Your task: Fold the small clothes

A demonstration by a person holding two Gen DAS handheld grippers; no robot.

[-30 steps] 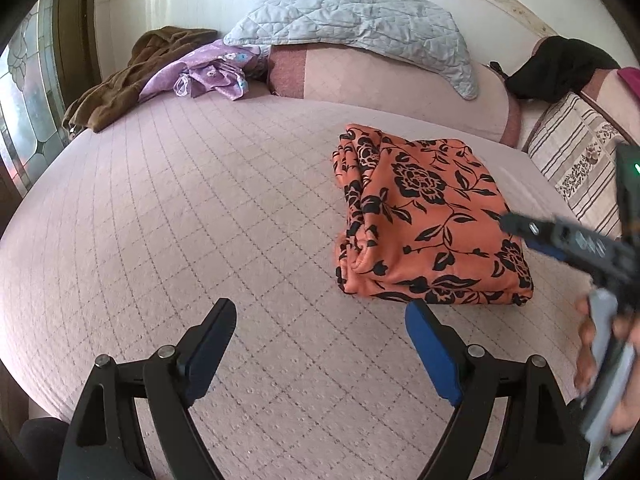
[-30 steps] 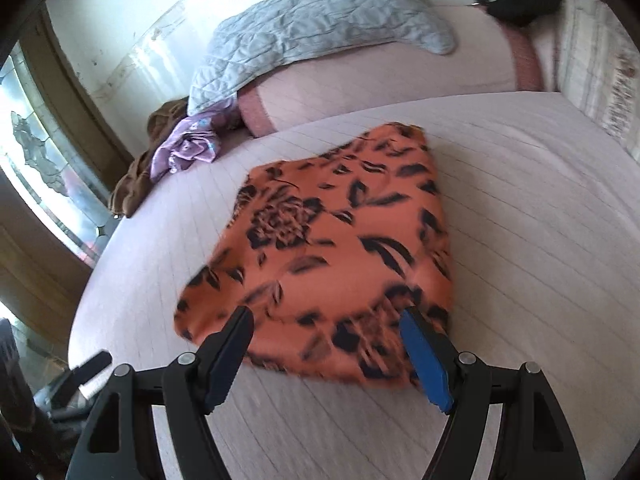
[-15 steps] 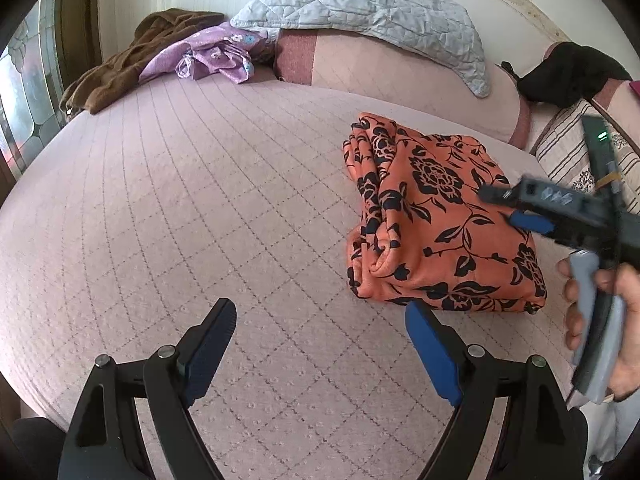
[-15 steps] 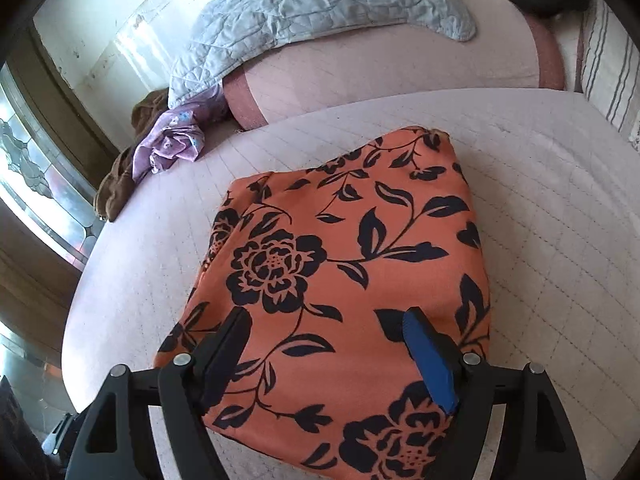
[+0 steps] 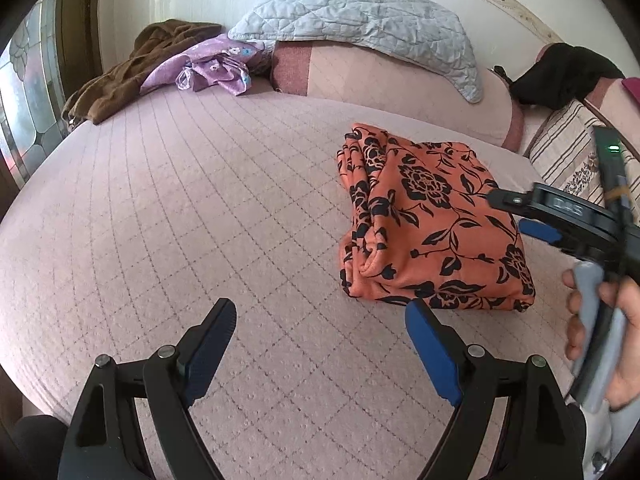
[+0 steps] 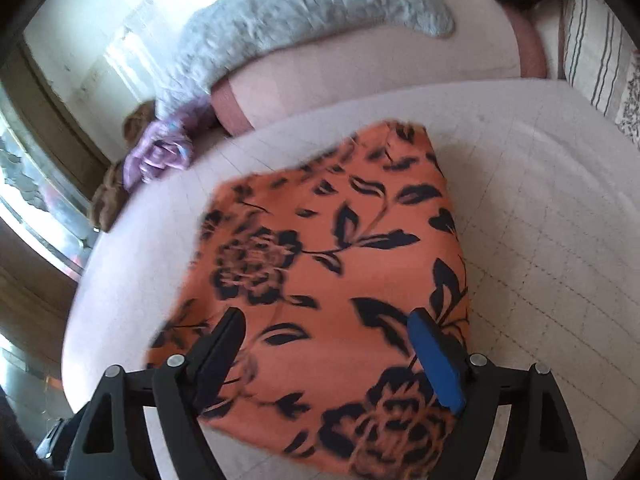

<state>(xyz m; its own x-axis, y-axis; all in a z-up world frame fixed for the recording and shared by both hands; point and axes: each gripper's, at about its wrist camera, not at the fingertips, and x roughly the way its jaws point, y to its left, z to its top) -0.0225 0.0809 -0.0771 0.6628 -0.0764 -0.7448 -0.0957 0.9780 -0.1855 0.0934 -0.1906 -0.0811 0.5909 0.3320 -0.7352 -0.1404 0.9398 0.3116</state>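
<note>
From the left wrist camera, the orange garment point(image 5: 432, 220) with black flowers lies folded into a thick, roughly square bundle on the pink quilted bedspread point(image 5: 200, 220), its stacked edges showing on the near left side. The left gripper point(image 5: 320, 316) hangs over bare bedspread just beside it, jaws spread wide with nothing between them. Behind are a grey quilted pillow point(image 5: 360, 16), a purple garment point(image 5: 212, 66), a brown cloth point(image 5: 132, 68) and a striped cushion point(image 5: 560, 152). The right gripper point(image 5: 520, 216), held in a hand point(image 5: 616, 328), reaches over the bundle's right edge. From the right wrist camera, blurred, the right gripper point(image 6: 324, 324) hovers above the folded garment point(image 6: 328, 248), its jaws opening, pads not pressing cloth.
</note>
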